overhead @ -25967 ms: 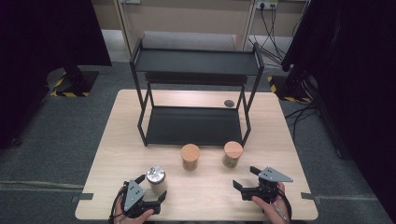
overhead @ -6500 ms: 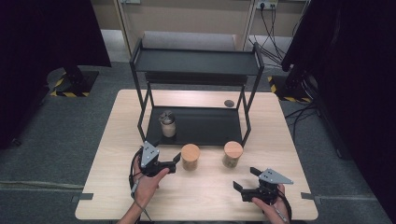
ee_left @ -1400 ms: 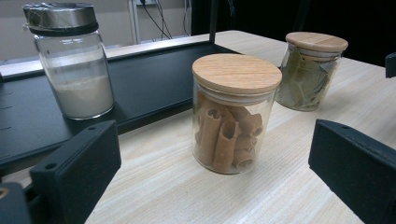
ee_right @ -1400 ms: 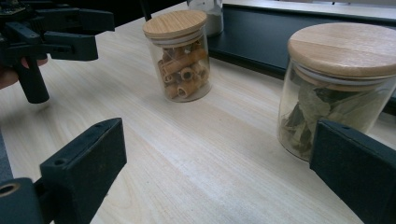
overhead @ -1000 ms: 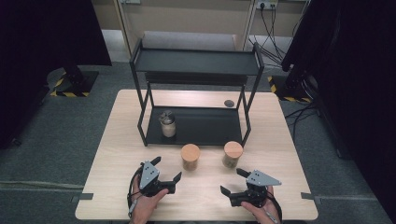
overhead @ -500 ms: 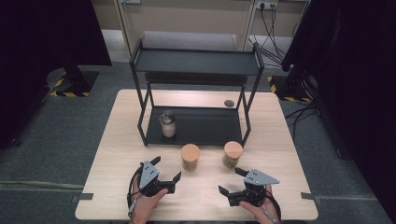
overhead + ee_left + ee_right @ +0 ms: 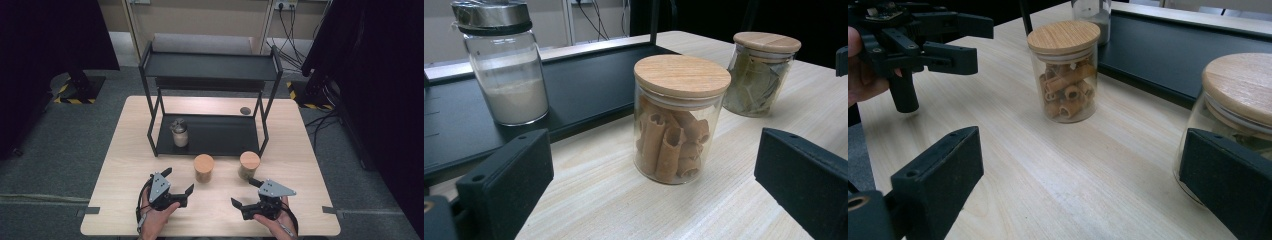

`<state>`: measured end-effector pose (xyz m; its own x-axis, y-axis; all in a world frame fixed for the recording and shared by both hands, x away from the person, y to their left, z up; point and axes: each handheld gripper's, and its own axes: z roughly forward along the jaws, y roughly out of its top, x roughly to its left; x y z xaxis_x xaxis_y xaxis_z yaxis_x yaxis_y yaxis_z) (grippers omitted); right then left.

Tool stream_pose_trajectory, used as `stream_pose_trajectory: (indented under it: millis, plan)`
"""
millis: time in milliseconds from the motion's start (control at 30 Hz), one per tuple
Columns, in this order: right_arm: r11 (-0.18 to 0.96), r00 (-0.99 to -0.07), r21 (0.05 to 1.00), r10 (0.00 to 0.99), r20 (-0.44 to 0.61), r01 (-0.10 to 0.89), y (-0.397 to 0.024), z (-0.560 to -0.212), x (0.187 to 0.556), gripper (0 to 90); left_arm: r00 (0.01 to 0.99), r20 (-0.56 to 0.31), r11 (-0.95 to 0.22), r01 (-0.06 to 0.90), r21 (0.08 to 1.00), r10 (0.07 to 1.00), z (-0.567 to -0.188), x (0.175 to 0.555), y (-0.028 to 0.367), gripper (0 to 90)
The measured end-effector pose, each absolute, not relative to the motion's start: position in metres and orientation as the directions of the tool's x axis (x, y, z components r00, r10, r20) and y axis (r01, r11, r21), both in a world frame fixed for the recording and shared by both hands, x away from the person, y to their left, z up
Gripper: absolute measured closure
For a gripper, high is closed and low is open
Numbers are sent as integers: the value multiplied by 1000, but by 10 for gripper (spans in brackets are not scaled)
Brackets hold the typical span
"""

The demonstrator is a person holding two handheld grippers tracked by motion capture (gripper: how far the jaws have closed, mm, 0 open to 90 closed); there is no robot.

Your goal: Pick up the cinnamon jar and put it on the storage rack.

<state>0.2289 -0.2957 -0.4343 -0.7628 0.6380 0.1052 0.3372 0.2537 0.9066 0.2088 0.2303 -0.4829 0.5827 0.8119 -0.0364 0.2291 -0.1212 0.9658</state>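
Two wood-lidded glass jars stand on the pale table in front of a black rack: one with tube pasta [image 7: 204, 167] [image 7: 679, 120] [image 7: 1065, 70], one with dried leaves [image 7: 249, 165] [image 7: 759, 75] [image 7: 1243, 110]. A metal-lidded jar of white powder [image 7: 179, 132] [image 7: 504, 65] stands on the rack's lower shelf [image 7: 220, 135]. My left gripper [image 7: 179, 180] is open, just left of and nearer than the pasta jar, jaws facing it. Open too, my right gripper [image 7: 243, 191] sits in front of the leaf jar, holding nothing.
The rack's top shelf [image 7: 210, 65] is bare. A small dark disc [image 7: 245, 110] lies on the table behind the rack's right legs. Bare tabletop [image 7: 320, 165] lies right of the leaf jar. Dark curtains and cables flank the table.
The powder jar went from the table's front left onto the lower shelf, and my left gripper came back to the front edge, empty. In the last second my right gripper edged slightly left.
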Motion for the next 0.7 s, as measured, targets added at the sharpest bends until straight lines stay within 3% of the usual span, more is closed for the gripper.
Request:
stream_pose_trajectory:
  millis: [700]
  plan:
    - [270,-782,909,617,88,316,-282,-429,238,45,580,-36,-118,226,967,814,-484,208,231,20]
